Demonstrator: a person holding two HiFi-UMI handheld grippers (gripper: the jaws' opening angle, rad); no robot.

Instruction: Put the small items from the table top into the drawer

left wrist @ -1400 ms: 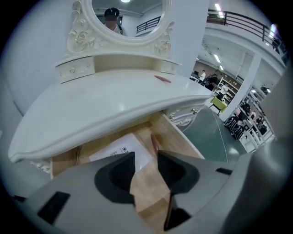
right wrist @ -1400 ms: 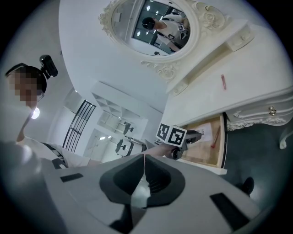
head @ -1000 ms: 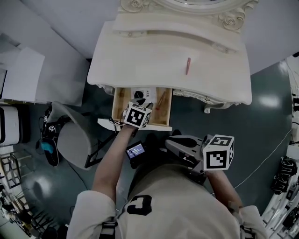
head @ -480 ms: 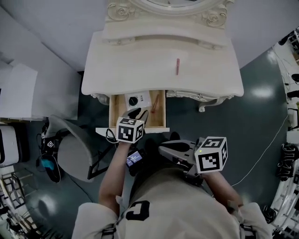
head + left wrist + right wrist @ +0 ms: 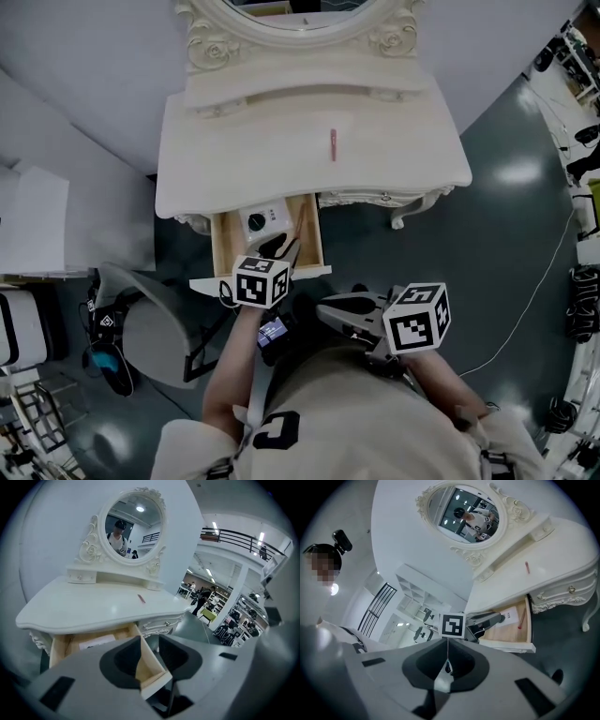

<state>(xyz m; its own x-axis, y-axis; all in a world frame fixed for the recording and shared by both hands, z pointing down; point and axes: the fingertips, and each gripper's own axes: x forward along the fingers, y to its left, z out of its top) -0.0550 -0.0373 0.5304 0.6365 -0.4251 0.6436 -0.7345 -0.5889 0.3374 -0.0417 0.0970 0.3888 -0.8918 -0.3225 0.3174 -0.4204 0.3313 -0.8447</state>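
A small red stick [image 5: 332, 144] lies on the white dressing table [image 5: 234, 159]; it also shows in the left gripper view [image 5: 141, 599] and the right gripper view [image 5: 527, 567]. Below the top, the wooden drawer [image 5: 223, 246] stands open, holding a white card [image 5: 272, 217], a black round piece [image 5: 256, 222] and a reddish pen [image 5: 298, 222]. My left gripper [image 5: 278, 247] hangs over the drawer's front edge; its jaws [image 5: 150, 651] have just been closing and stand apart with nothing between them. My right gripper [image 5: 326, 306] is near my body, pads together [image 5: 447, 660].
An oval mirror [image 5: 300, 7] in a carved frame rises behind the table. A grey chair [image 5: 155, 314] stands left of the drawer. A white cable [image 5: 530, 305] runs over the dark floor at the right, and gear is piled along both room edges.
My left gripper has lifted and drawn back from inside the drawer to its front edge. The head view has tilted, so the table sits lower and further left. The right gripper hardly moved.
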